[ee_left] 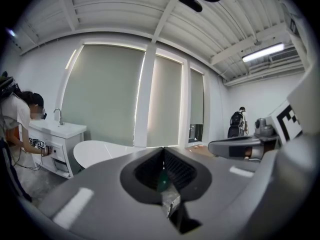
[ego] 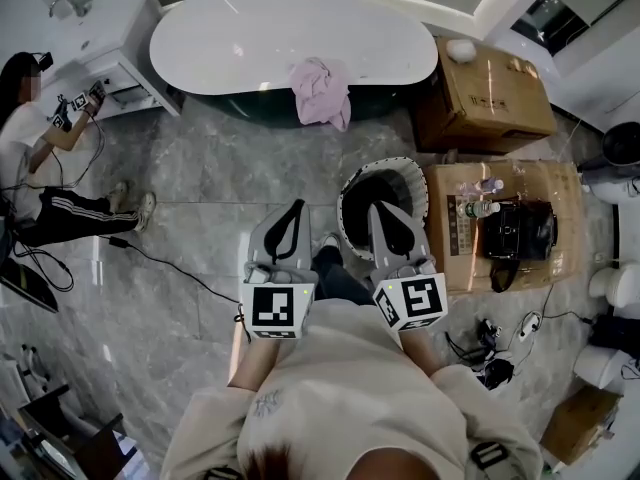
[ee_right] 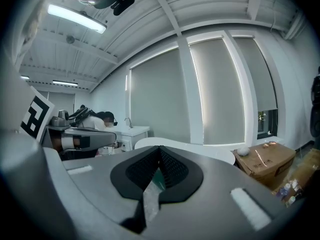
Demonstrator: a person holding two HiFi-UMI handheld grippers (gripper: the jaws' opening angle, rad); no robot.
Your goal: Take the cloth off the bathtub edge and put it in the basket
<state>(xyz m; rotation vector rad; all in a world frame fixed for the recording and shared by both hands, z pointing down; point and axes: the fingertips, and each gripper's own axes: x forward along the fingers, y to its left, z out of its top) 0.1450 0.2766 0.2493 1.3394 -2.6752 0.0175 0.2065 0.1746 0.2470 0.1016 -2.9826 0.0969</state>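
The pink cloth [ego: 321, 92] sat draped over the near edge of the white bathtub [ego: 250, 38], top centre of the head view. It was bunched on the rim, with its longer run hanging down the tub's dark side toward the floor.

From there, straight down the frame and well apart from it, came the two tools. The left tool [ego: 296, 206] was pressed together with nothing pinched, and the right tool [ego: 377, 209] was the same, jaws closed on nothing. Both pointed up the frame at the tub. The cloth lay between their two lines and a touch closer to the left tool's, so I judged that the handier one for the reach.

The basket [ego: 351, 190], with its black-and-white rim, stood on the grey floor right at the right tool's tip, so the drop looked short once the cloth was fetched.

Cardboard boxes [ego: 495, 88] filled the right side, carrying bottles [ego: 478, 208] and a black bag [ego: 520, 230]. The print on the boxes was too small to read. Only the black square markers on the tools' cubes were clear. A person [ego: 30, 148] worked at the sink cabinet, upper left.
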